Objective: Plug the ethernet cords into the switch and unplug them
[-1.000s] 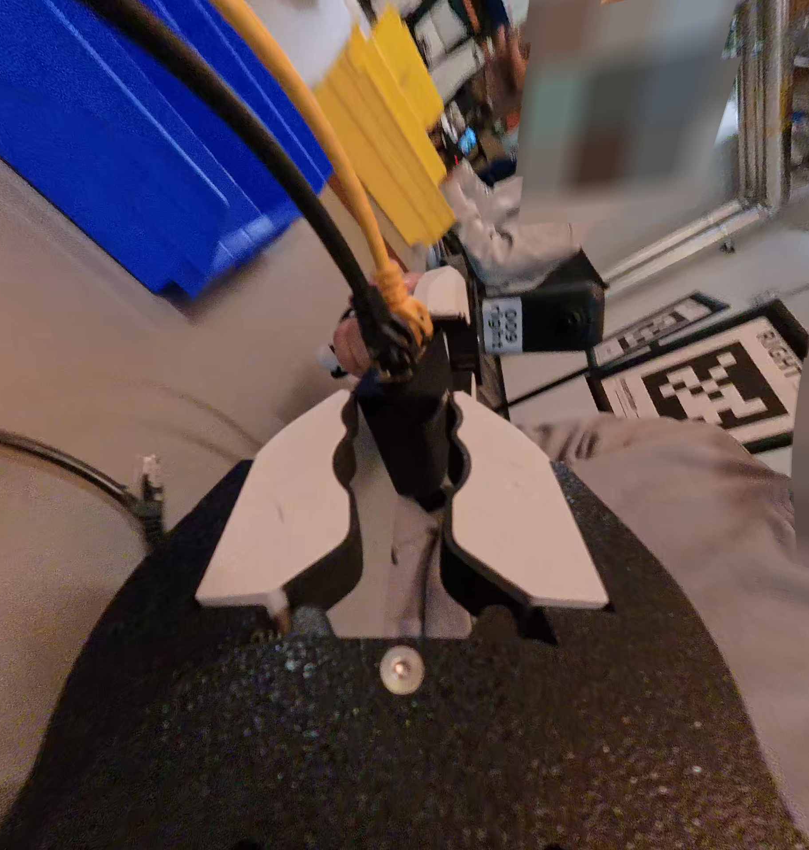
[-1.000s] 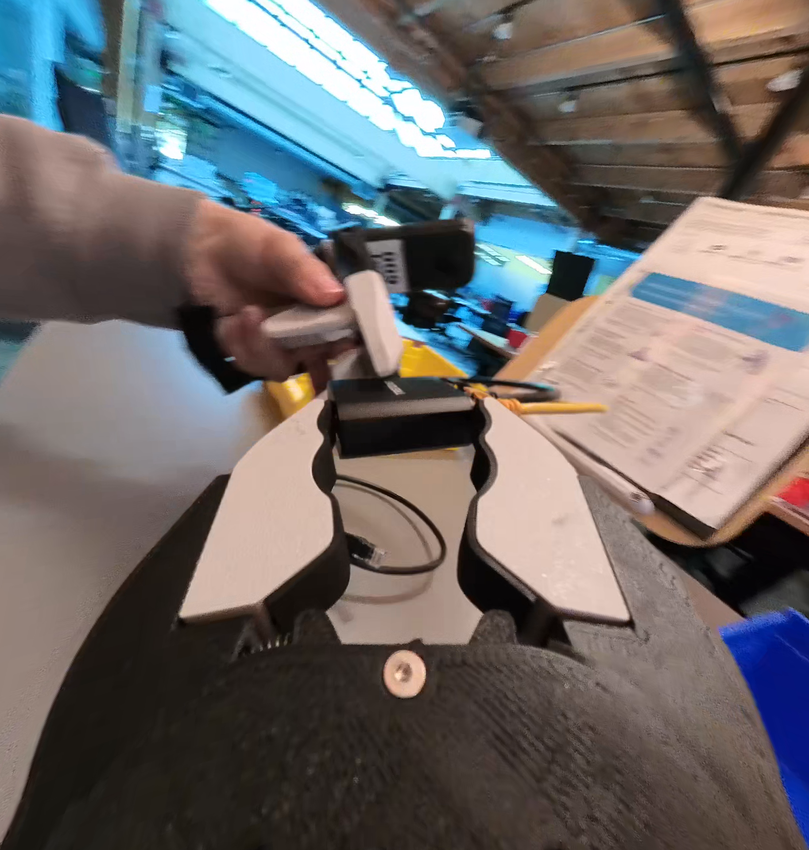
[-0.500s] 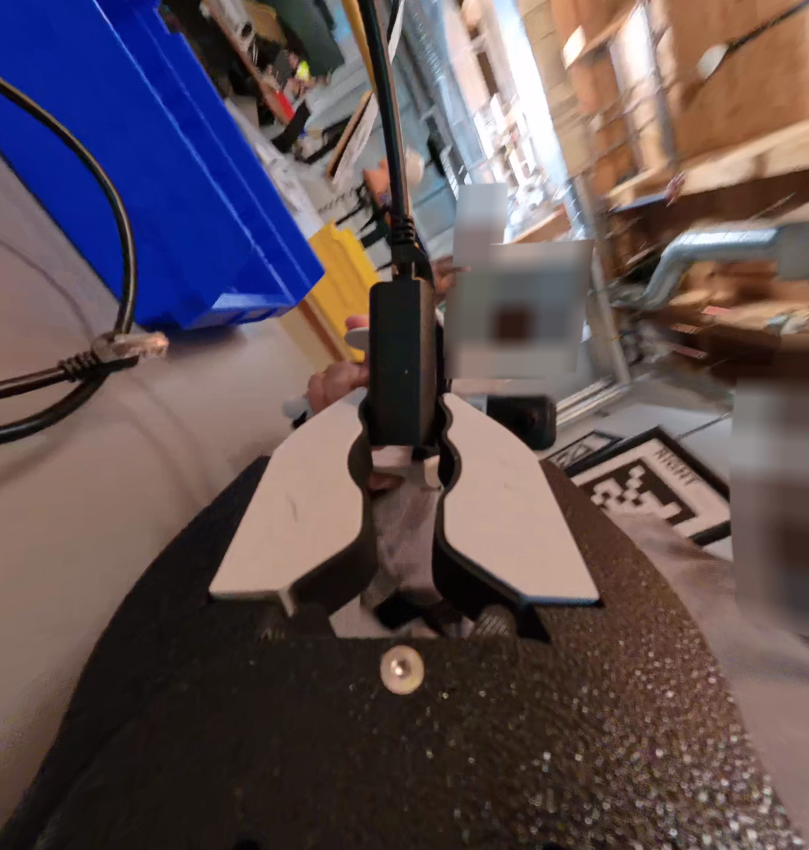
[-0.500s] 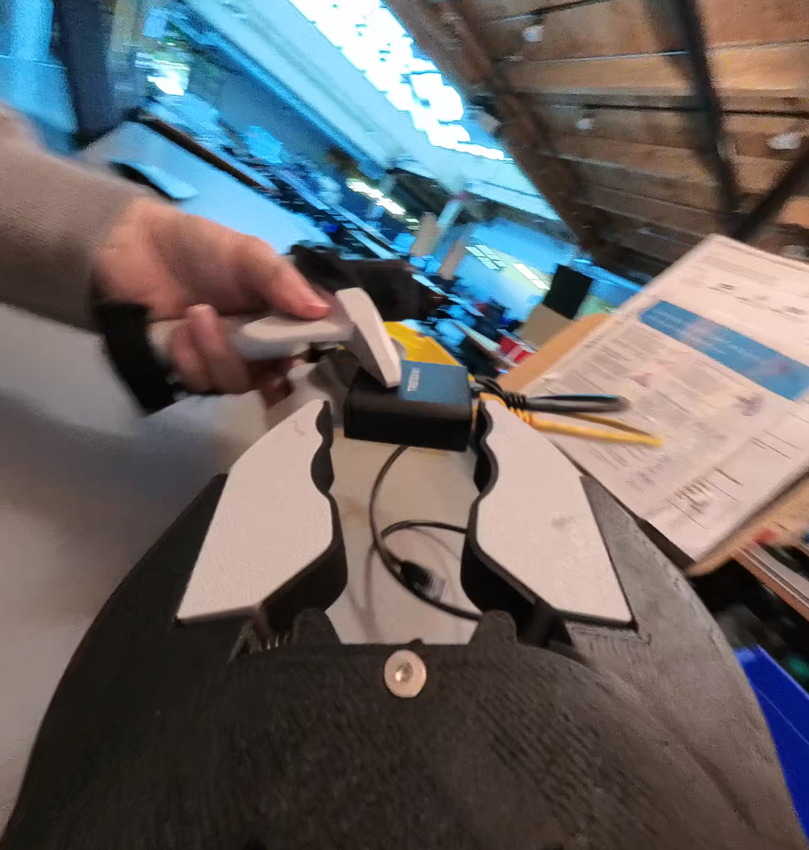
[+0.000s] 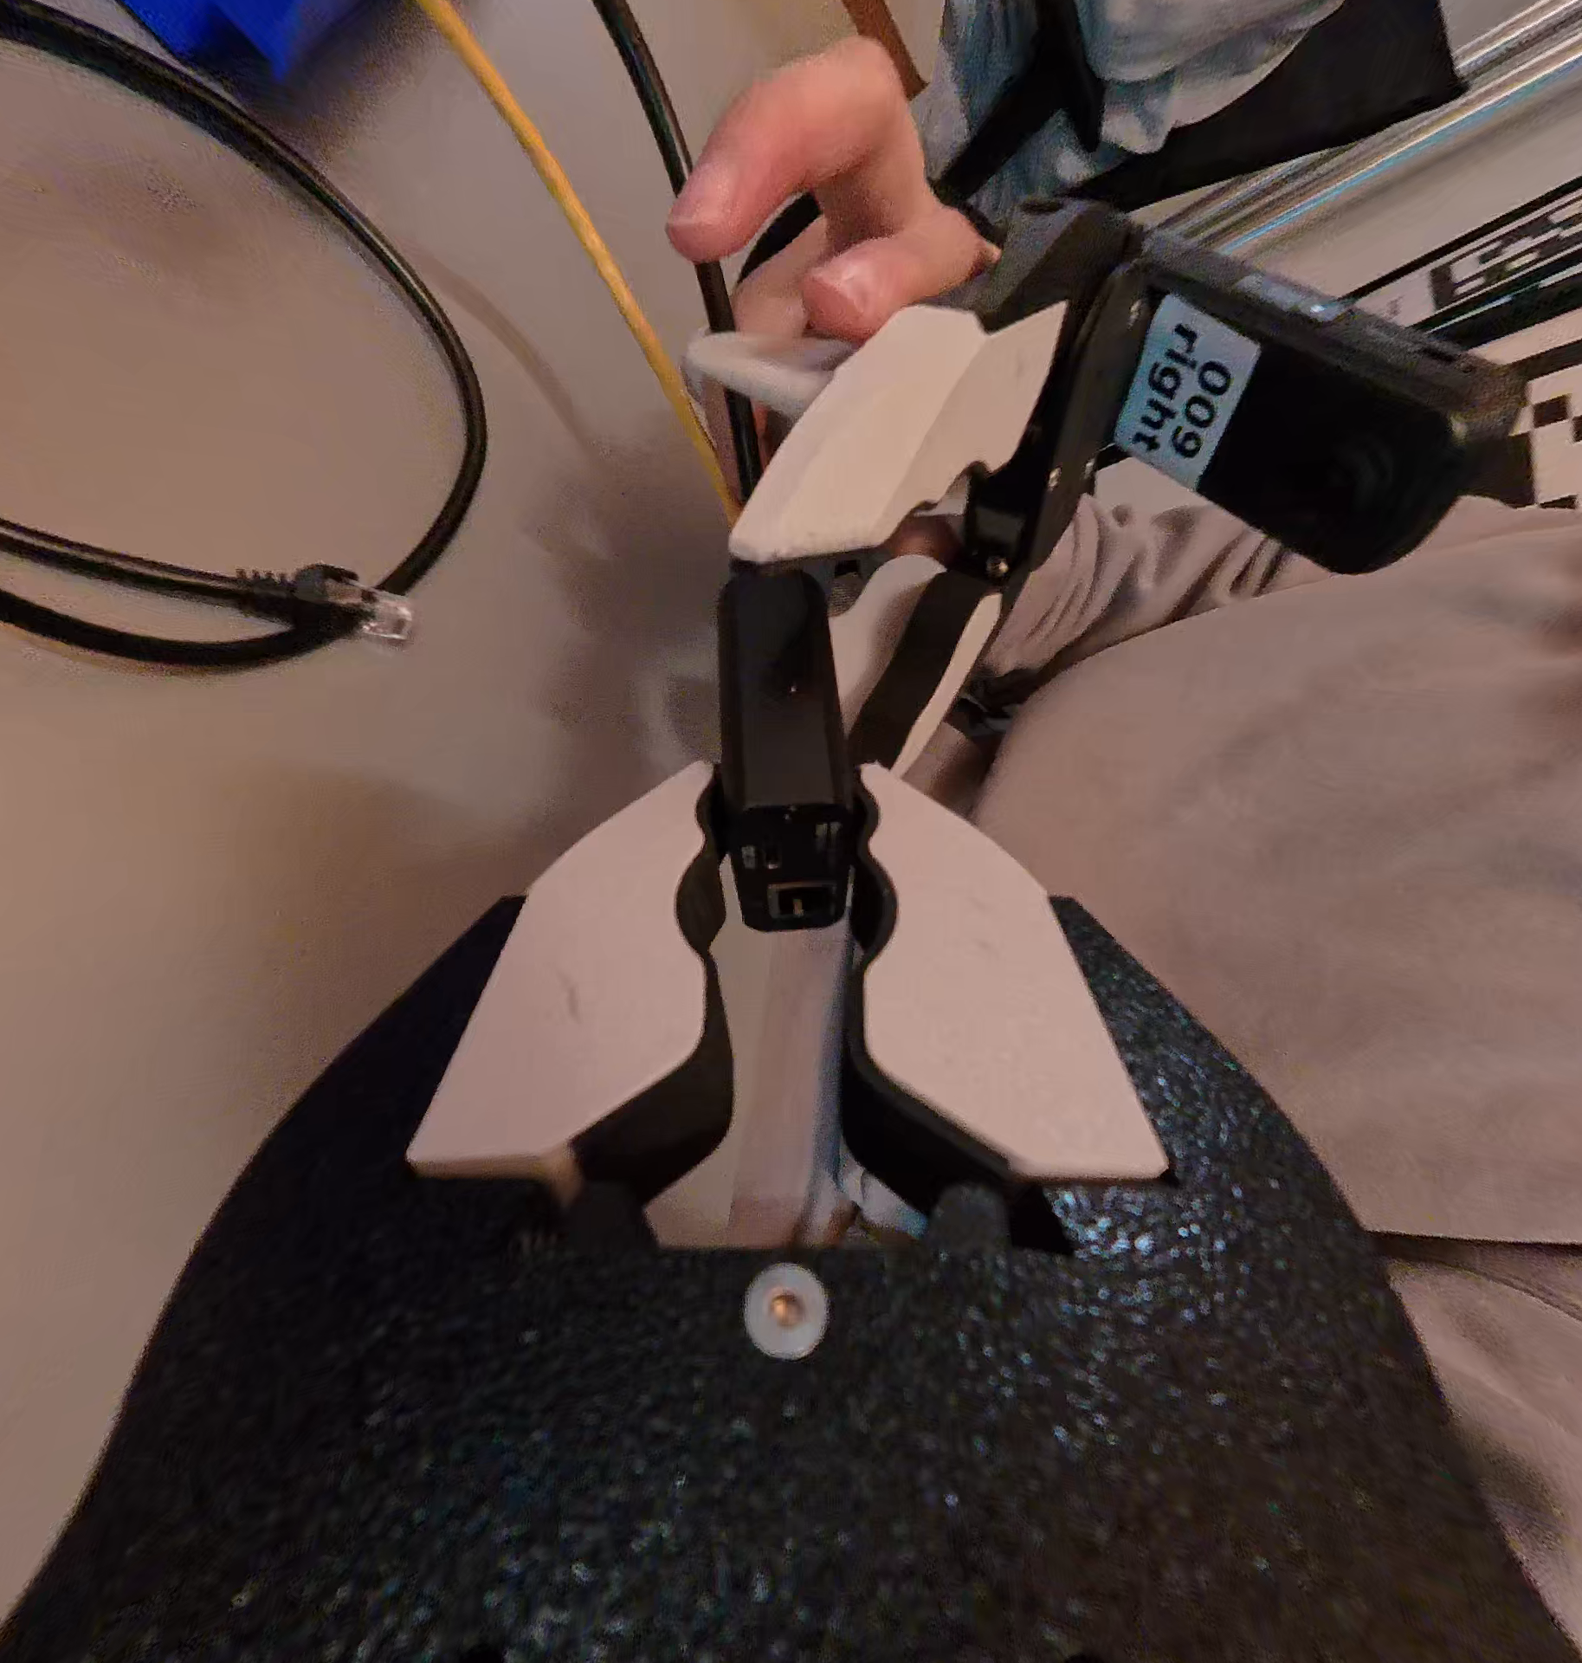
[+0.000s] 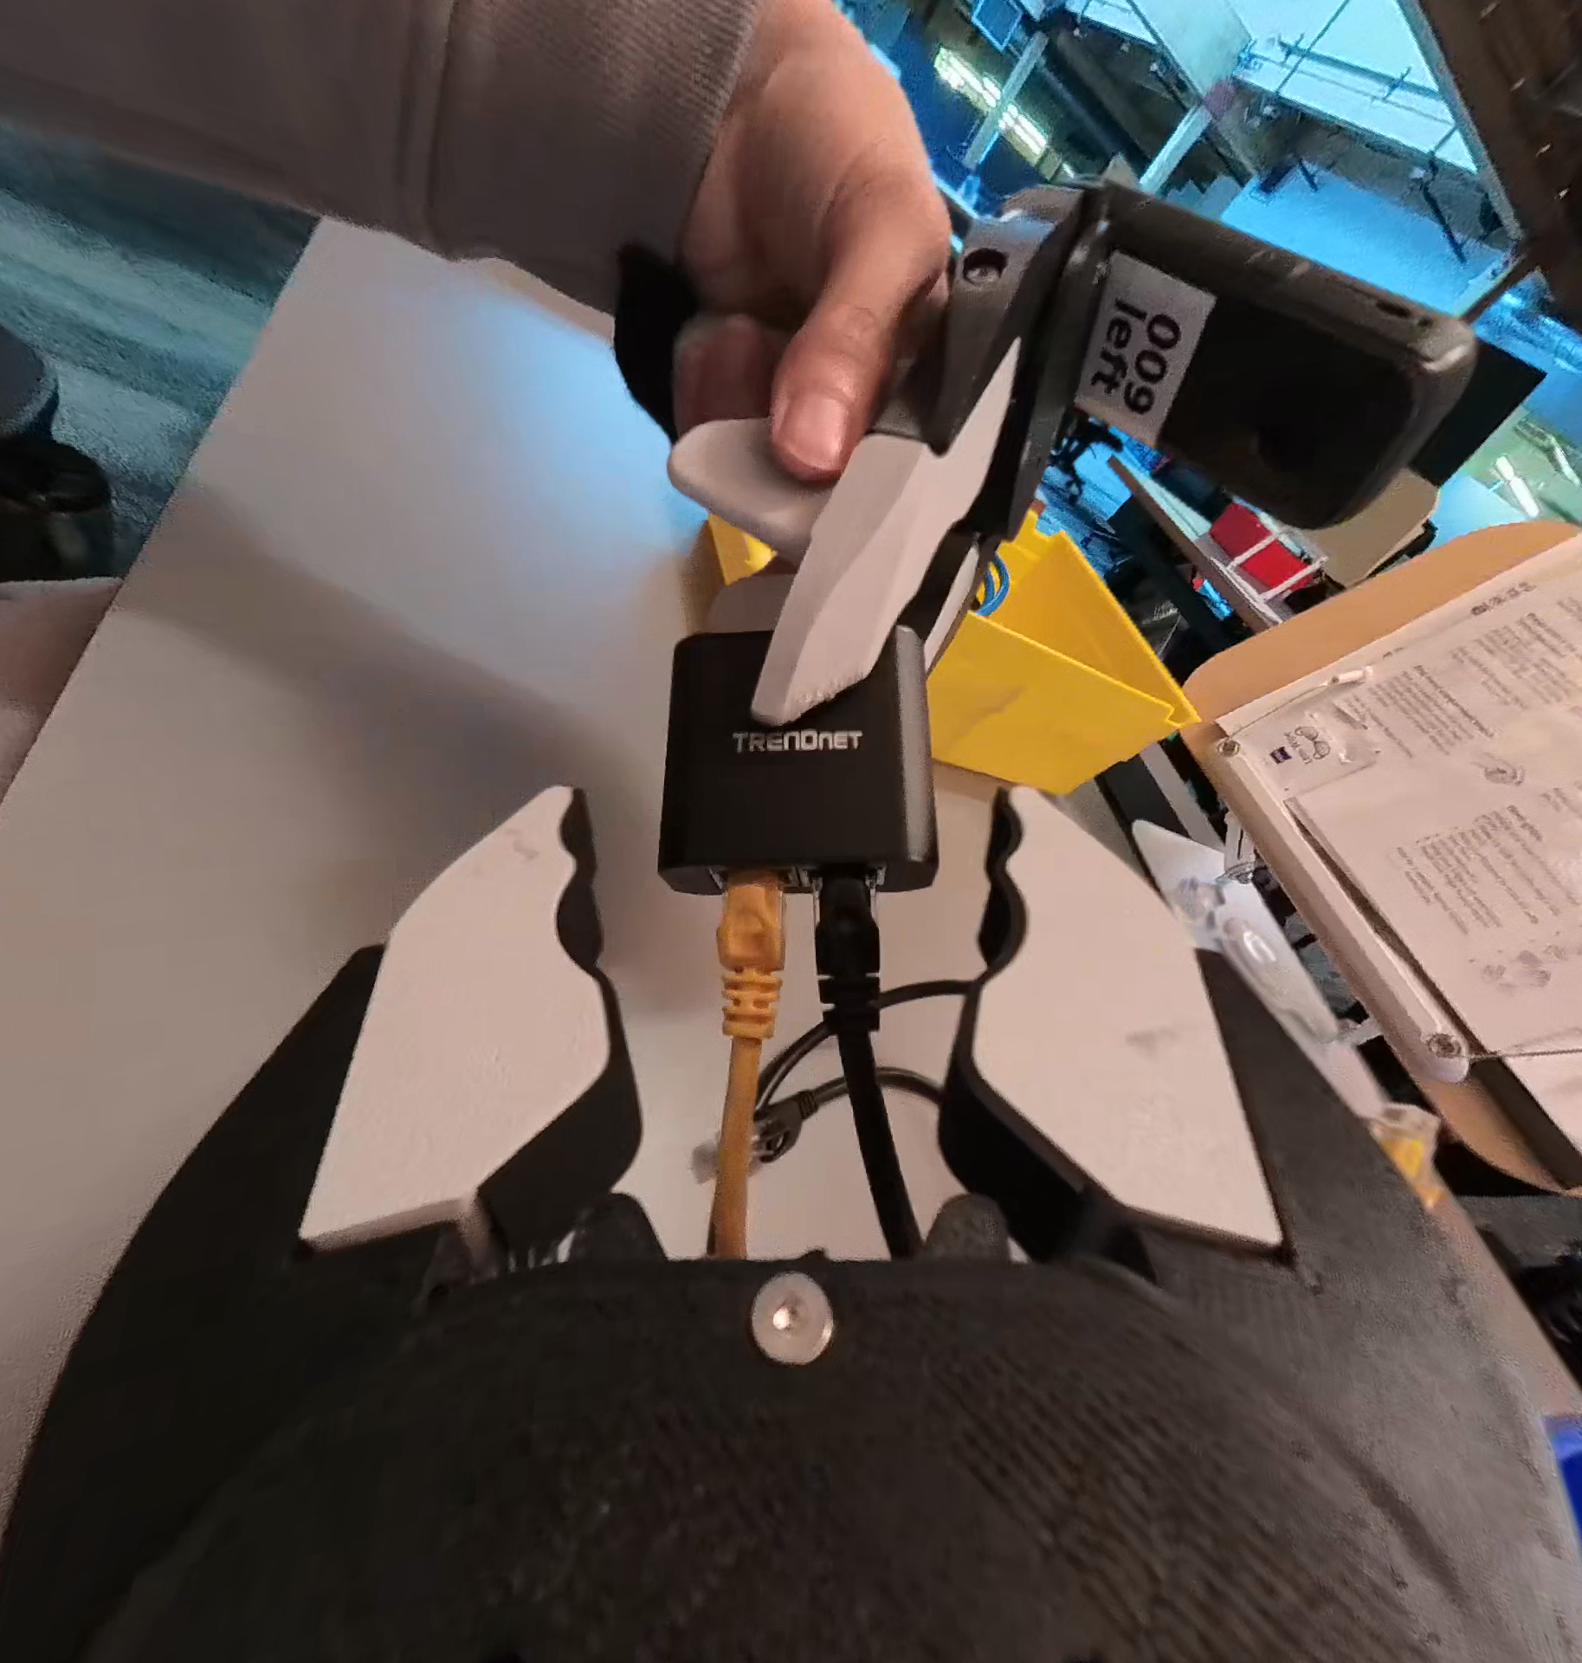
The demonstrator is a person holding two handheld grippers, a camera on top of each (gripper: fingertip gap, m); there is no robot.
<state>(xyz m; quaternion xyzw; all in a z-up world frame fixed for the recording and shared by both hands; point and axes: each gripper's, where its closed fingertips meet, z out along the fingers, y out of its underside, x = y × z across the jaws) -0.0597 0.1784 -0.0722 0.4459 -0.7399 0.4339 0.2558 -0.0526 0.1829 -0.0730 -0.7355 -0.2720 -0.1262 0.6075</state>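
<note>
The black switch is held off the white table. My left gripper is shut on its back end, with the switch standing up between the jaws. My right gripper is open wide, its tips on either side of the switch's port end without touching it. A yellow cord and a black cord are plugged into the ports and run back between the right gripper's fingers. A loose black cord's clear plug lies on the table.
A yellow bin stands behind the switch and a clipboard with papers at the right. A blue bin's corner is at the far left. A person's clothed leg and black-and-white marker boards lie to the right. My left and right fingertips are right by each other.
My right gripper has let go of the switch, opened wide and drawn back along the cords. My left gripper keeps hold and has turned the switch so that its ports face the right gripper.
</note>
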